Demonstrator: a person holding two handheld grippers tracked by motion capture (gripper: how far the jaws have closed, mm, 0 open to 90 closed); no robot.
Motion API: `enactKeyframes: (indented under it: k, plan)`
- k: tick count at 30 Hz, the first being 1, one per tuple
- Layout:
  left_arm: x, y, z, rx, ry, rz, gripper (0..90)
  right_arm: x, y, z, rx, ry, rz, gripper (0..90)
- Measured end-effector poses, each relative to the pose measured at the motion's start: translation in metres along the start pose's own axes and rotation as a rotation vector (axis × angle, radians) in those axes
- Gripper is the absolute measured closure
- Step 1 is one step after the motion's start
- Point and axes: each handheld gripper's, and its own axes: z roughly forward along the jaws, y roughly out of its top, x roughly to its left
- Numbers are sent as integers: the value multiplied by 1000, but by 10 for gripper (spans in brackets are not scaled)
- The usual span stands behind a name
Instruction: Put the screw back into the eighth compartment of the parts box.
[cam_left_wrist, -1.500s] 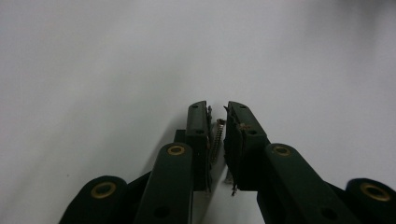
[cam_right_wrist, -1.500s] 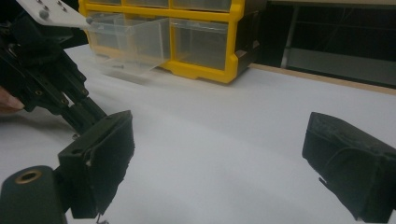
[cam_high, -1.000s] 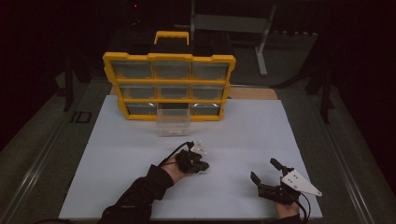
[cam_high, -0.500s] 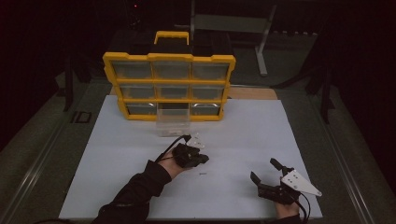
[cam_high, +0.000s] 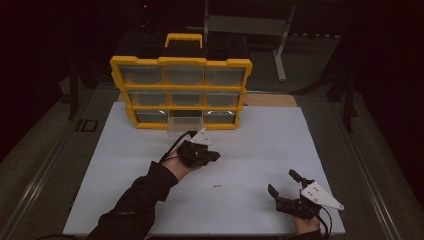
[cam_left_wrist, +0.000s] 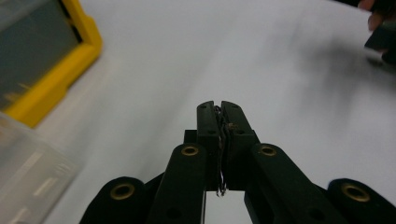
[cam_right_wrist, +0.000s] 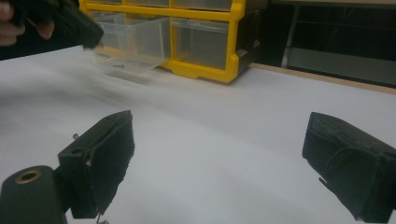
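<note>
No readable text — no labels

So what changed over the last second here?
The left gripper moved up the high view, away from the person and toward the pulled-out clear drawer of the yellow organizer. Its jaws stayed shut on something small and thin, too small to identify. The right gripper stayed put with jaws open, and the small dark piece on the white mat didn't move.

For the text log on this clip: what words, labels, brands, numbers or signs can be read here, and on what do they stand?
None can be read.
The yellow drawer organizer, its clear drawers, the white table sheet, and the left gripper and right gripper show no lettering.
The dark background is too dim to tell.
</note>
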Motion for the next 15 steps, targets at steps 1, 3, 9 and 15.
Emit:
enactKeyframes:
  k: [1,3,9,15]
  plan:
    - [1,2,-3,-7,6,2,868,0,0,0,0,0,0,92]
    - [4,6,-8,-22,19,1,868,0,0,0,1,0,1,91]
    - [14,14,-21,-64,53,-21,868,0,0,0,3,-1,4,91]
    - [25,16,-33,-96,95,-44,867,0,0,0,2,1,4,91]
